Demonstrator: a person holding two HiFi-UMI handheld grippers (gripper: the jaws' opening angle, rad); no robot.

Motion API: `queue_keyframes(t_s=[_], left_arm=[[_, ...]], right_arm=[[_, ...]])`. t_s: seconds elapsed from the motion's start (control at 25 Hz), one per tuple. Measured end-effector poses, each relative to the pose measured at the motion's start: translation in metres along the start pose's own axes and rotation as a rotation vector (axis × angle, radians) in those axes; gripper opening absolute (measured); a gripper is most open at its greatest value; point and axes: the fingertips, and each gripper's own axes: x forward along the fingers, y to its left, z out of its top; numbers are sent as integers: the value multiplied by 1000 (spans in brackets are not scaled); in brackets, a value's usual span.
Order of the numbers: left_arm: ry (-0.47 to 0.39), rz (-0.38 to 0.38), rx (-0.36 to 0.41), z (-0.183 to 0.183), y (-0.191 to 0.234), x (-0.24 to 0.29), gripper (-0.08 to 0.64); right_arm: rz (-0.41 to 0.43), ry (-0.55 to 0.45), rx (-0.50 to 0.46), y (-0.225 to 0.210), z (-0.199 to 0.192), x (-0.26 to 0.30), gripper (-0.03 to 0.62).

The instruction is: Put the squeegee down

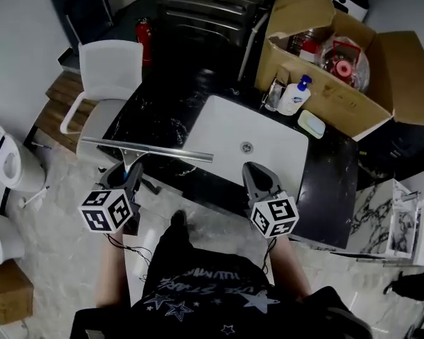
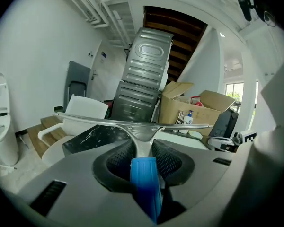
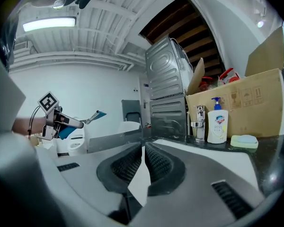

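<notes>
The squeegee has a long metal blade and a blue handle. My left gripper is shut on that handle and holds the blade crosswise over the near left edge of the black counter. In the left gripper view the blade runs level in front of the jaws. My right gripper hovers at the front rim of the white sink. Its jaws stand together with nothing between them. The right gripper view shows the left gripper and the squeegee at the far left.
An open cardboard box full of items stands at the back right of the counter. A faucet, a soap bottle and a soap dish stand before it. A white chair stands left of the counter.
</notes>
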Motion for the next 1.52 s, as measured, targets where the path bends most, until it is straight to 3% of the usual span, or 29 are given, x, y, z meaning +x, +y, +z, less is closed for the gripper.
queue_keyframes(t_s=[0.28, 0.6, 1.0, 1.52], left_arm=[[93, -99, 43, 39, 41, 88, 137], [206, -175, 72, 57, 66, 166, 137], [339, -159, 76, 60, 80, 256, 137], [465, -155, 95, 49, 73, 323, 137]], right_arm=[[-134, 21, 30, -18, 14, 59, 55], [-248, 24, 67, -34, 21, 102, 55], [-353, 27, 108, -63, 18, 137, 55], [-422, 36, 151, -84, 7, 145, 55]])
